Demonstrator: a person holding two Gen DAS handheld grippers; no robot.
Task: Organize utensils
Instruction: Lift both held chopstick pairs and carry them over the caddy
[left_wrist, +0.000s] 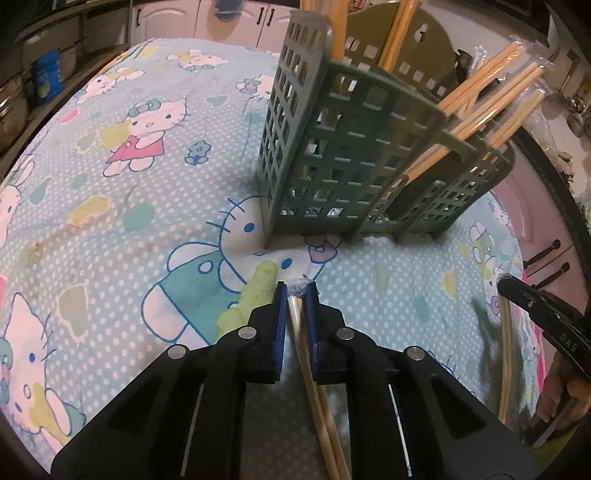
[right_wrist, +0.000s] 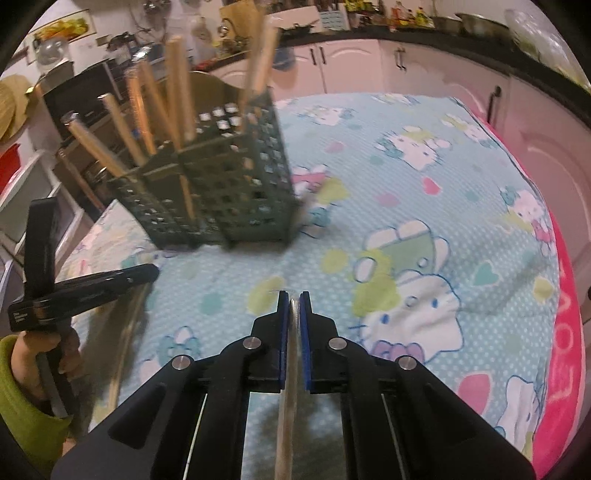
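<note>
The left claw (left_wrist: 296, 290) is clamped on a wrapped pair of chopsticks (left_wrist: 314, 387), its blue pads (left_wrist: 281, 325) pressed against the pale sticks, which run back between the black arms toward the camera. The tip of the clear wrapper pokes out just past the pads. It hangs low over the counter, which is covered by a light blue cartoon-cat cloth (left_wrist: 129, 206). Ahead of it, toward the far edge of the counter, stands the dark green utensil holder (left_wrist: 351, 162), upright, with a lattice wall and several compartments. Wooden chopsticks in clear sleeves (left_wrist: 491, 96) lean out of its right-hand compartments, and more stand in the rear ones.

The right claw (right_wrist: 294, 295) is likewise clamped on a second wrapped pair of chopsticks (right_wrist: 287, 406), seen blurred between its pads, with the sticks trailing back under the camera. From this view the holder (right_wrist: 221, 184) sits to the front left, well apart from the claw tip, and the left tool shows at the left edge, held by a hand (right_wrist: 40, 354) in a green sleeve (right_wrist: 26, 417). A pink cloth (right_wrist: 561, 332) runs along the counter's right edge.
</note>
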